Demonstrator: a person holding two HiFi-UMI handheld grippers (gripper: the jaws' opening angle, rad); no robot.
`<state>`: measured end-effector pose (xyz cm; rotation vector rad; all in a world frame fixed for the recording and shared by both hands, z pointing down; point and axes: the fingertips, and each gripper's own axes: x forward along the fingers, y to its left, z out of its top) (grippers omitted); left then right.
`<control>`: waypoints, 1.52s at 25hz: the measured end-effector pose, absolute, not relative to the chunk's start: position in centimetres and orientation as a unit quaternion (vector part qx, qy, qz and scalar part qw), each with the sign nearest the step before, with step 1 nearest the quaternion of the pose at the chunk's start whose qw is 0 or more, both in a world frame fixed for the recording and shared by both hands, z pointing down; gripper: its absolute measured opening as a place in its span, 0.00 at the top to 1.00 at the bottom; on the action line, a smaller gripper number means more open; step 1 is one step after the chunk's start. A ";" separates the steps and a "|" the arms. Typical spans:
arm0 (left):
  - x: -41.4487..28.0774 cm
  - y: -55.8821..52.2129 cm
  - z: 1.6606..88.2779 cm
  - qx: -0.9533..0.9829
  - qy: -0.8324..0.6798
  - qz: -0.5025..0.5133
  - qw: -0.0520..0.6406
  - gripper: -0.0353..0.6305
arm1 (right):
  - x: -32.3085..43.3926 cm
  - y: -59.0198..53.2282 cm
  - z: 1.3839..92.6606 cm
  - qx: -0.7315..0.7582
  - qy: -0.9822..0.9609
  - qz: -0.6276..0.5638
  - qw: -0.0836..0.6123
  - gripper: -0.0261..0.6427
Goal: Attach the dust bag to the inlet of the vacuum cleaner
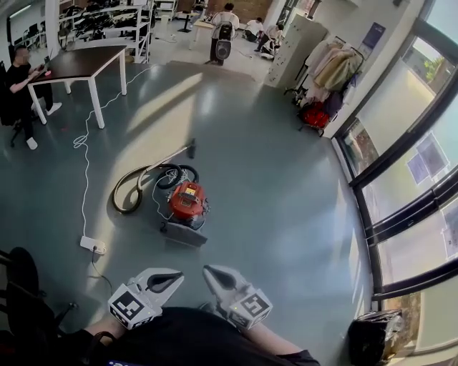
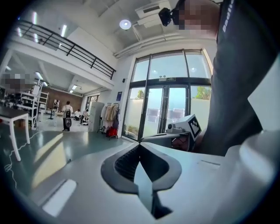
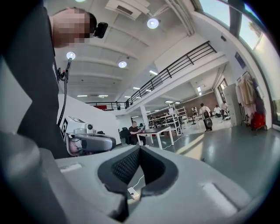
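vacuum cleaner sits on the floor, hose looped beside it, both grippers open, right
No: the vacuum cleaner sits on the floor with its hose looped beside it, but the left gripper and right gripper are shut, as the two gripper views show.

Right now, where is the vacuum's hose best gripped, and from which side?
Probably the straight wand at the end of the hose, taken from above. It lies flat on the floor, clear of the red vacuum cleaner, and looks rigid and slim.

Open lab hall: shelving racks (image 1: 107, 21), work table (image 1: 82, 63), mezzanine railing (image 2: 70, 49).
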<state>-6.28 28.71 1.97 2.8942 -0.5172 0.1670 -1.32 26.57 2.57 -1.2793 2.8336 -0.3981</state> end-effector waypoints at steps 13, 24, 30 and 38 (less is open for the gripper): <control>-3.0 29.9 0.3 0.982 -0.168 0.066 0.055 0.93 | -1.2 29.1 0.4 -0.371 0.925 -0.080 0.006 0.97; -2.8 30.2 1.2 0.982 -0.164 0.065 0.072 0.93 | -1.5 29.6 0.7 -0.366 0.927 -0.080 -0.006 0.97; -3.3 30.0 1.3 0.981 -0.164 0.068 0.076 0.93 | -2.0 29.5 0.7 -0.364 0.928 -0.078 -0.009 0.97; -3.6 30.4 1.6 0.980 -0.166 0.066 0.083 0.93 | -2.1 29.8 0.8 -0.364 0.928 -0.077 -0.014 0.97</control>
